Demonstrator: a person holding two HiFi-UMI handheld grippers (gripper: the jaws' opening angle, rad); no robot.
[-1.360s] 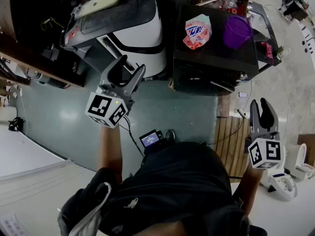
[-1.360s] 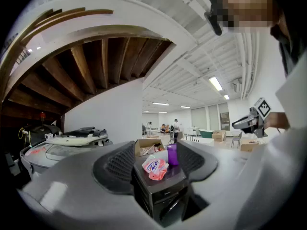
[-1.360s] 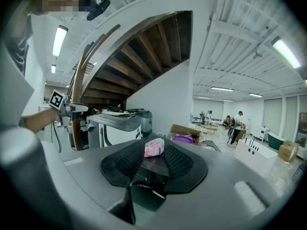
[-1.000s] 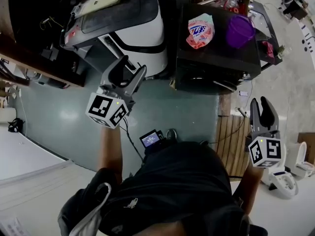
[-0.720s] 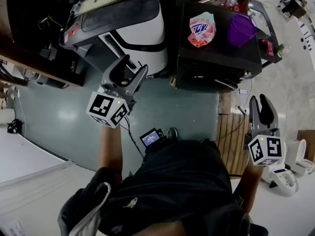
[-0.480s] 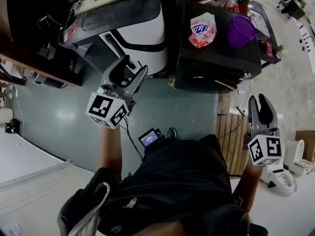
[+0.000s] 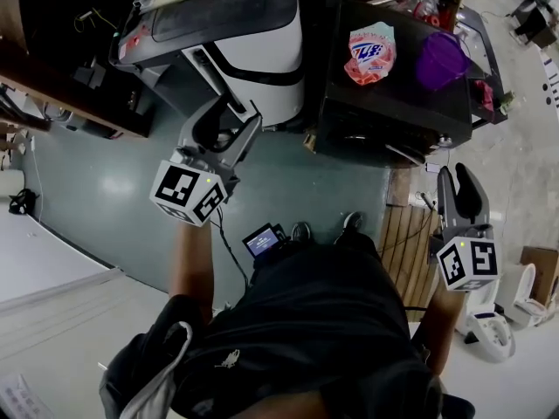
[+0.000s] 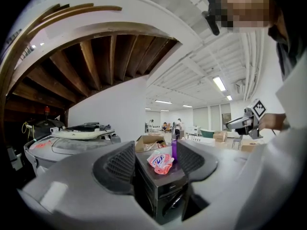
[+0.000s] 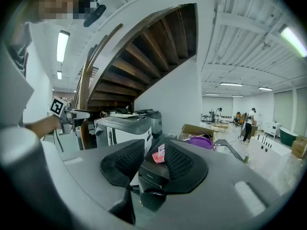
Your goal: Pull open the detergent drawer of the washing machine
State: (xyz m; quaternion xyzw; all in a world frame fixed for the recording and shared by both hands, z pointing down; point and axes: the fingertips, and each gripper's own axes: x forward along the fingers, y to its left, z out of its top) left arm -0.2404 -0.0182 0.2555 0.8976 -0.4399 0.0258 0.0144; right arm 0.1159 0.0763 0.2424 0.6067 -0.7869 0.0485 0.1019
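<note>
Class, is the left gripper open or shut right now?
Open. The left gripper shows its pads well apart, with nothing gripped between them.

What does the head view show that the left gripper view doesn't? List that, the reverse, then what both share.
Head view only: wooden slats, a small screen, the cube on the left gripper.
Left gripper view only: stair underside, ceiling lights, distant people.
Both: washer, black appliance, pink pouch, purple cup, right gripper, and the left gripper's open, empty jaws.
</note>
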